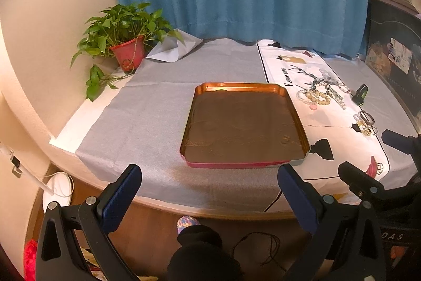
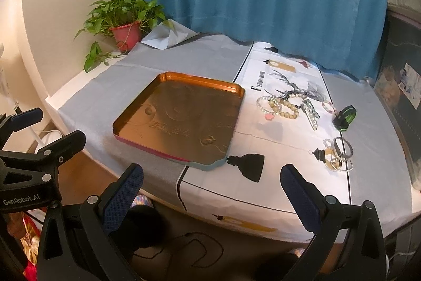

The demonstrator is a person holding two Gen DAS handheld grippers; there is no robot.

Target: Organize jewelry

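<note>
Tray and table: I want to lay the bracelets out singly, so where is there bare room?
The tray holds nothing. The grey cloth between it and the plant pot is bare. The white cloth is crowded around the bead pile and the nearer bracelet cluster.

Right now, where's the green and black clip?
In the right wrist view, the green and black clip sits on the white printed cloth, right of the beaded bracelets.

Grey tabletop point(image 1: 147, 123) left of the copper tray point(image 2: 184, 120) lies bare; right of it, bead bracelets point(image 2: 281, 107) and a green clip point(image 2: 346, 119) crowd the printed cloth point(image 2: 276, 146).
</note>
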